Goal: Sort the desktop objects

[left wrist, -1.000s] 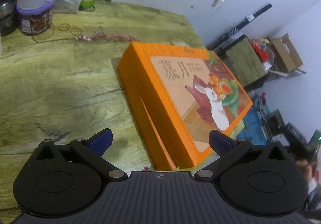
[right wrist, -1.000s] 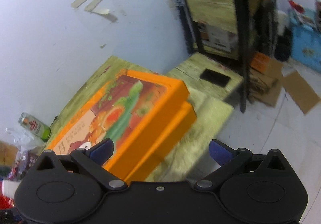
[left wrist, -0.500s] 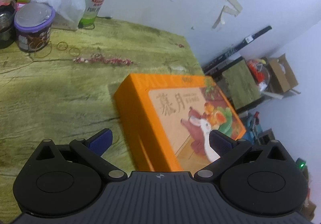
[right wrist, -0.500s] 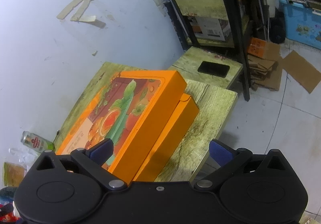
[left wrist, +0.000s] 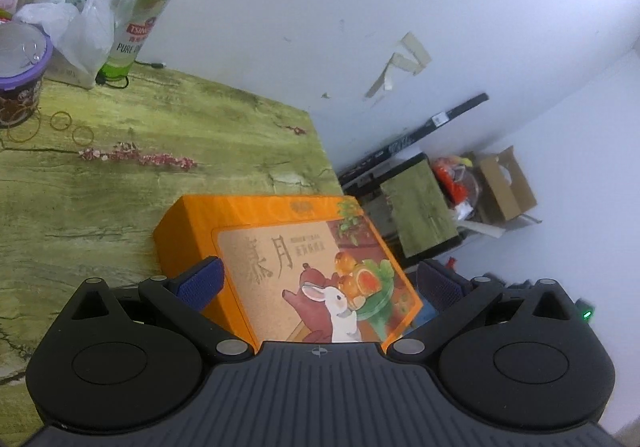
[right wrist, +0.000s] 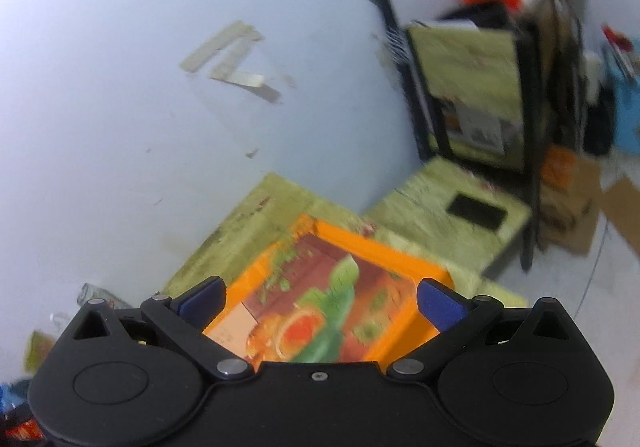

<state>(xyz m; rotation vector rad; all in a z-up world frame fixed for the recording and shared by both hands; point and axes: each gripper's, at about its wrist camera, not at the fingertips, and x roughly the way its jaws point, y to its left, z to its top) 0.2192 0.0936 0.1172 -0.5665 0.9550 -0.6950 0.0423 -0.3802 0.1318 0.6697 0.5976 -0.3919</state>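
Fingers (left wrist: pixel 200 281) of both grippers spread wide above orange box (left wrist: pixel 280 247).

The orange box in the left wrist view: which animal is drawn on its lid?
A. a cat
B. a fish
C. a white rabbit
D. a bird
C: the lid of the orange box shows a white rabbit beside a teapot and fruit.

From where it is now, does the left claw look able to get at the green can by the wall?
Probably yes. The left claw is open and holds nothing, and bare table lies between the orange box and the can. A plastic bag crowds one side.
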